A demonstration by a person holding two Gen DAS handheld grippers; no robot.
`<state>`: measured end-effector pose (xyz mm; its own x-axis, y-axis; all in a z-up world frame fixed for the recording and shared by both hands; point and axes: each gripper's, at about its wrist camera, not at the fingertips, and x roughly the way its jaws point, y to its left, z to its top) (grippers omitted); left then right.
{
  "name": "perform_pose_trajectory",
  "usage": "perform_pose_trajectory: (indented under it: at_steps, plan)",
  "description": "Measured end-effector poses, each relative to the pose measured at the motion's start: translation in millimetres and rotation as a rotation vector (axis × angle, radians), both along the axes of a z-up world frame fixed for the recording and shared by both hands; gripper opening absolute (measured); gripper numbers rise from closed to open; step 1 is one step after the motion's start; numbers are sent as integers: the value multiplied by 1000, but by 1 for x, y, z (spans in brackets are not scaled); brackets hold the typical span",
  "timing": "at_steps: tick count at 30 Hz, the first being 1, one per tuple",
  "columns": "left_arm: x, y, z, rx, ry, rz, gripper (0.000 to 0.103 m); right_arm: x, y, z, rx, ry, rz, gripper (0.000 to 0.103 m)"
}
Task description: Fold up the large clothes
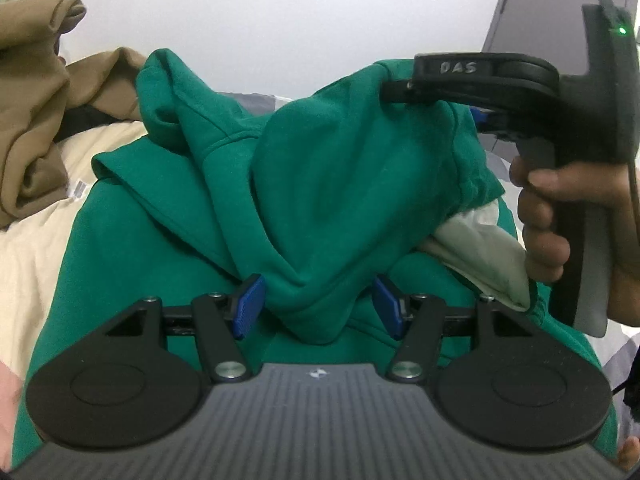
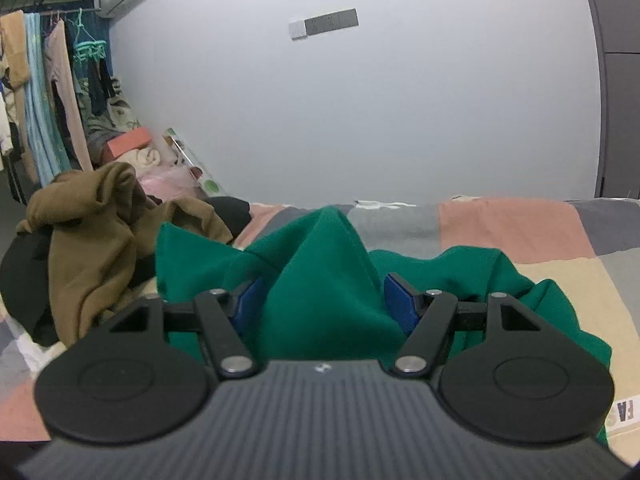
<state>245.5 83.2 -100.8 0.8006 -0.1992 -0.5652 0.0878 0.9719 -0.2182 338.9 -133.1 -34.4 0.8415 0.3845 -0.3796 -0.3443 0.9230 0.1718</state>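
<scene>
A green hoodie [image 1: 328, 184] lies bunched on the bed, with a pale lining [image 1: 480, 256] showing at its right. One fold of it rises like a tent up to my right gripper [image 1: 394, 94], which comes in from the upper right in a hand [image 1: 540, 216]. In the right wrist view that green fold [image 2: 320, 280] fills the gap of the right gripper [image 2: 324, 308] from pad to pad. My left gripper [image 1: 318, 304] is low over the hoodie. A thick bunch of green cloth sits between its blue pads [image 1: 249, 306], which stand wide and do not squeeze it.
A brown garment [image 2: 92, 240] is heaped at the left, over something black [image 2: 20, 276]. The bed has a patchwork cover [image 2: 512, 232] of pink, grey and cream. Clothes hang on a rack [image 2: 48, 92] at the far left by the white wall.
</scene>
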Motion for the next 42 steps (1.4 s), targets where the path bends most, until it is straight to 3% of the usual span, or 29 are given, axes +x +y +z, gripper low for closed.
perform_pose_trajectory:
  at_steps: [1, 3, 12, 15, 19, 25, 27, 30, 31, 34, 37, 42]
  plan:
    - [0, 2, 0, -13, 0, -3, 65, 0, 1, 0, -8, 5, 0, 38]
    - [-2, 9, 2, -46, -9, -4, 65, -3, 0, 1, -20, 14, 18, 24]
    - [-26, 54, 32, -238, -127, 66, 65, -99, 0, 39, -50, -104, 159, 20]
    - [-34, 66, 35, -270, -136, 106, 65, -138, 4, 35, -84, -87, 180, 20]
    - [-47, 74, 40, -298, -139, 133, 65, -172, 3, 7, -99, 9, 177, 20]
    - [-60, 58, 48, -259, -140, 97, 68, -193, 3, -43, -152, 183, 188, 21]
    - [-64, 48, 50, -238, -145, 80, 68, -195, 0, -41, -143, 194, 190, 30]
    - [-67, 36, 52, -215, -147, 53, 68, -200, -13, -24, -87, 179, 201, 53]
    - [-67, 33, 52, -212, -145, 47, 68, -203, -20, -17, -61, 166, 206, 55]
    - [-66, 27, 51, -208, -135, 30, 68, -211, -37, -1, -18, 114, 214, 55]
    - [-63, 21, 49, -200, -122, 25, 67, -209, -45, 2, -40, 58, 166, 54]
    - [-58, 11, 43, -163, -105, 4, 65, -175, -55, -9, -4, 82, 89, 53]
